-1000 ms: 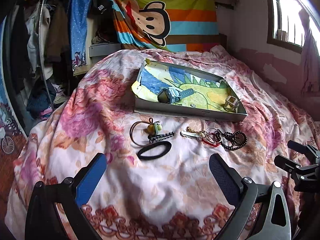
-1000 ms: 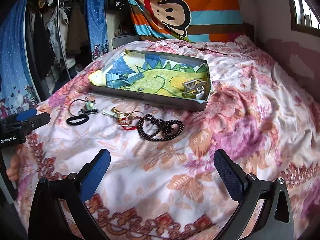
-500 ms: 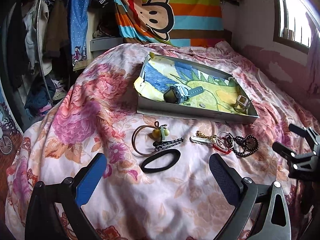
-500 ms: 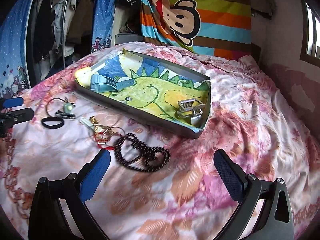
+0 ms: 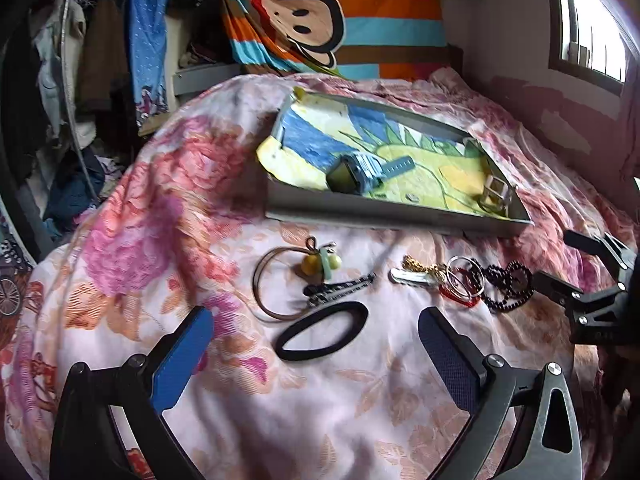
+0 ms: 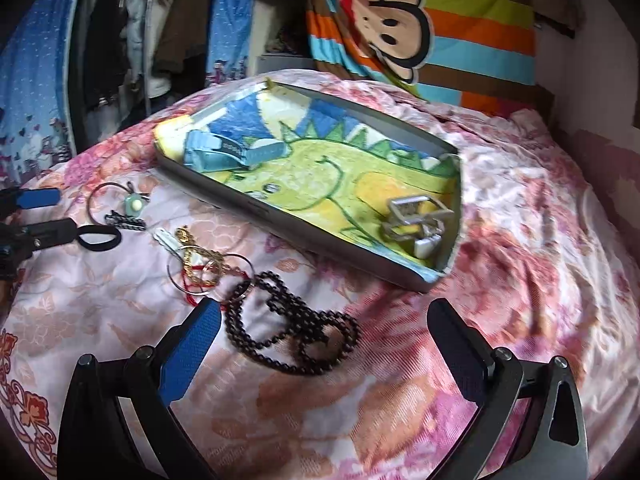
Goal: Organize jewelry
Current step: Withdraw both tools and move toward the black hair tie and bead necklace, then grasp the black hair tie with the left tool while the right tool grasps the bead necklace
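Both grippers, left [image 5: 316,356] and right [image 6: 324,344], spread empty; one tray [image 6: 288,220] holds one watch [image 6: 224,152], one beads [image 6: 296,336] outside

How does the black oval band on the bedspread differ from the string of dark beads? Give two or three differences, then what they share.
The black oval band is one smooth, solid loop; the string of dark beads is made of many small beads. The band lies as a single open oval; the beads lie twisted into several loops. The band lies alone; the beads touch the metal rings. Both are dark and lie outside the tray.
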`<state>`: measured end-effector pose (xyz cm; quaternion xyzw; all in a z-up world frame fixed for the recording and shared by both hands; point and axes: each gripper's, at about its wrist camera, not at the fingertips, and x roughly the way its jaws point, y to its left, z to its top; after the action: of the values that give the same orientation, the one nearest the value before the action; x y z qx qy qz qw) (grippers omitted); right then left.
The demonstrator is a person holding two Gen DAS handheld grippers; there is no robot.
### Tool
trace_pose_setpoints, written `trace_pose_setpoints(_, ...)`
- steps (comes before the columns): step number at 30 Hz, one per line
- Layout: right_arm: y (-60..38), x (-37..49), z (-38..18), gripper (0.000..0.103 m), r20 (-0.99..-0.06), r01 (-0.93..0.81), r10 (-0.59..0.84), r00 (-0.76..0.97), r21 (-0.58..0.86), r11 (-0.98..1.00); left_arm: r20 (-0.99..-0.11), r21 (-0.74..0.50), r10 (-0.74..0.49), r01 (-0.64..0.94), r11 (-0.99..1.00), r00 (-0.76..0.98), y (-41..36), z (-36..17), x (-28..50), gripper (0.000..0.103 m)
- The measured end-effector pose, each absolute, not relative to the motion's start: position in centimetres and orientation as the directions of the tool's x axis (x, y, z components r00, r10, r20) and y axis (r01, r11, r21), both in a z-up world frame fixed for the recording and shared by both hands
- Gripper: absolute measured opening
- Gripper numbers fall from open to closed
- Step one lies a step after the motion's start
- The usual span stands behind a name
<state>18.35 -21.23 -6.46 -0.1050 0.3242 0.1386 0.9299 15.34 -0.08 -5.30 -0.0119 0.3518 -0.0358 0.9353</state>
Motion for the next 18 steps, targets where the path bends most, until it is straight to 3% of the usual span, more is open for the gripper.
trace_pose_setpoints(9, -21.9, 19.9, -7.6, 0.100, -0.671, -0.335, 0.229, 0.705, -0.030, 0.942, -0.701, -0.082, -0.119, 0.086, 0.993, 0.703, -0.3, -6.6, 16.5, 0.096)
trace_pose_setpoints(11, -22.1, 20.4, -8.0, 0.090, -0.686, -0.333, 0.235, 0.688, -0.010, 0.943, -0.718, -0.081, -0.112, 0.077, 0.994, 0.687, -0.2, -7.0, 17.0, 0.094)
trace_pose_setpoints(16, -22.3, 21.6, -9.6, 0.064, -0.737, -0.329, 0.248, 0.629, 0.037, 0.944, -0.755, -0.086, -0.096, 0.047, 0.995, 0.648, 0.1, -7.9, 17.7, 0.078)
trace_pose_setpoints(18, -22.3, 21.8, -10.0, 0.063, -0.745, -0.332, 0.263, 0.613, 0.060, 0.941, -0.757, -0.087, -0.094, 0.043, 0.995, 0.647, 0.2, -8.0, 17.8, 0.075)
